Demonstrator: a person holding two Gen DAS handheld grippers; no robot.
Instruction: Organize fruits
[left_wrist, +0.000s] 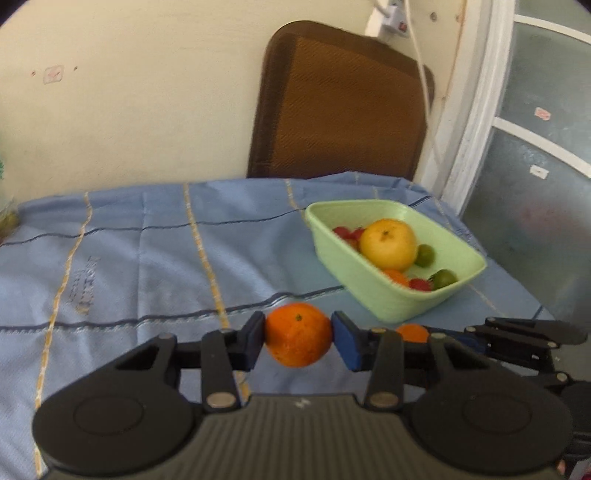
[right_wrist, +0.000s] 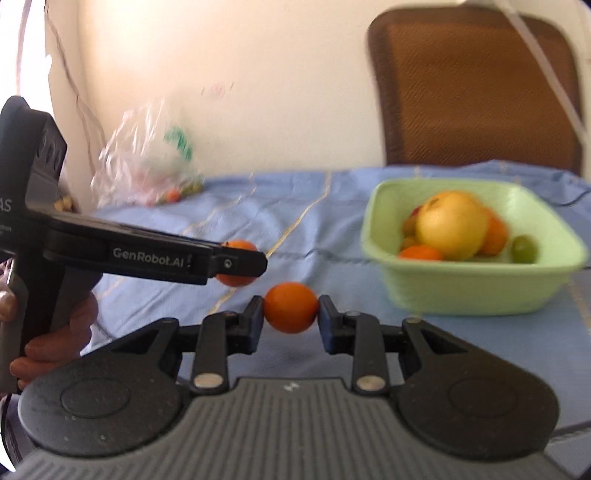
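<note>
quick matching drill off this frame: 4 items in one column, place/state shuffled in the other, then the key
Items
1. round orange tangerine with a green stem dot
2. smaller round orange tangerine
3. large yellow round fruit
4. crinkled clear plastic bag with green print

Places/states
A. lying in the pale green plastic basin
B. clamped in the right gripper
C. at the far side of the blue striped tablecloth, by the wall
D. clamped in the left gripper

Pairs: 1-D, 2-B, 3-A, 4-C
</note>
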